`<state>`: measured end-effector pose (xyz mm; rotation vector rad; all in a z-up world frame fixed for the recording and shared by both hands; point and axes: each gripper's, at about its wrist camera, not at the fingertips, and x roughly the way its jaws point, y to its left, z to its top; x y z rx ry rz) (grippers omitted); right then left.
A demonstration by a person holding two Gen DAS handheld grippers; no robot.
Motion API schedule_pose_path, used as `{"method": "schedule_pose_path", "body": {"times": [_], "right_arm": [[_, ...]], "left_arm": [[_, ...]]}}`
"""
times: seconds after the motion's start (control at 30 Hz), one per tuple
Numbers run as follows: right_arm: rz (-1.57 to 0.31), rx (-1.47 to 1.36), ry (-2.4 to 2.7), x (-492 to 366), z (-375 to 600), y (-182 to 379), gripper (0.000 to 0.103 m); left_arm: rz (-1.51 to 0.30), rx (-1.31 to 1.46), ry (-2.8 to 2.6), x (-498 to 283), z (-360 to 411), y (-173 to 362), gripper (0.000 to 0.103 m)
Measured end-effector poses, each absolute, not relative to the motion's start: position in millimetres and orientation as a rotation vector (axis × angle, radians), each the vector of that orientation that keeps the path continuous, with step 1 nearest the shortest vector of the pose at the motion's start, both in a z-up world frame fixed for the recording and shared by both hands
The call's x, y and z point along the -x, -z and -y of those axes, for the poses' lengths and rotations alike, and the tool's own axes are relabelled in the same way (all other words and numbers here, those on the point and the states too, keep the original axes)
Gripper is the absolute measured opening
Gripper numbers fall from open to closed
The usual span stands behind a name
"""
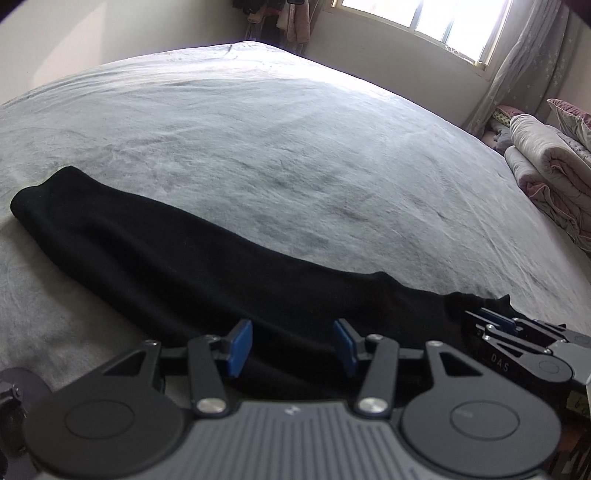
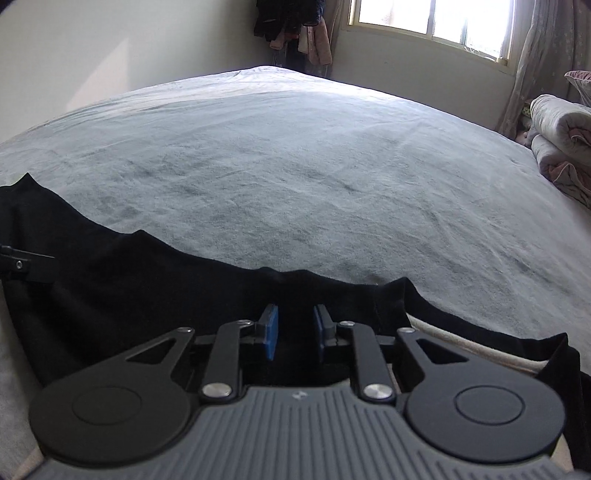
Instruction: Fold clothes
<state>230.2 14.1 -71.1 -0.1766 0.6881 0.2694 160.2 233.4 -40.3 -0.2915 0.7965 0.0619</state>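
Blue-padded left claw (image 1: pixel 291 349) agape over soft black garment (image 1: pixel 147 251)

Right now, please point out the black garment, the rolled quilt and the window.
black garment (image 1: pixel 155 258): left wrist view, middle of the cloth.
rolled quilt (image 1: pixel 543 162): left wrist view, its pale top.
window (image 2: pixel 432 22): right wrist view, bright pane.

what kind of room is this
Most likely a bedroom in a home. A wide bed under a grey cover fills both views, rolled quilts are piled at its right side, and clothes hang in the far corner beside a curtained window.
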Motion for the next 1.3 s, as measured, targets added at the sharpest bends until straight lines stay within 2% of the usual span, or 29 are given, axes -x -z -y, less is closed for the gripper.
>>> {"method": "schedule_pose_path", "body": {"times": [0.13, 0.3, 0.43, 0.53, 0.6, 0.73, 0.93, 1.1, 1.23, 1.3], "right_arm": [[-0.687, 0.153, -0.236, -243, -21, 56, 0.021], [-0.633, 0.053, -0.360, -188, -18, 46, 0.021], [-0.648, 0.060, -0.439, -145, -30, 54, 0.021], [-0.653, 0.116, -0.472, -122, -45, 60, 0.022], [-0.631, 0.161, -0.477, -109, -50, 60, 0.027], [-0.618, 0.162, -0.471, -89, -41, 49, 0.027], [-0.593, 0.135, -0.392, -57, -1, 29, 0.032], [-0.584, 0.154, -0.308, -32, 38, 19, 0.037], [-0.569, 0.152, -0.242, -14, 68, 13, 0.039], [-0.563, 0.138, -0.210, -4, 85, 11, 0.044]], "left_arm": [[-0.765, 0.325, -0.075, -158, -240, 36, 0.048], [-0.790, 0.314, -0.058, -160, -240, 37, 0.046], [-0.866, 0.192, -0.085, -157, -236, 43, 0.046], [-0.876, 0.106, -0.102, -149, -237, 42, 0.045], [-0.883, 0.020, -0.120, -145, -232, 42, 0.045], [-0.865, -0.126, -0.142, -140, -213, 41, 0.048], [-0.774, -0.042, 0.001, -128, -195, 27, 0.054], [-0.897, -0.014, 0.020, -132, -184, 47, 0.056], [-0.919, -0.025, -0.004, -128, -177, 43, 0.057], [-0.918, 0.008, 0.027, -125, -177, 36, 0.058]]}}
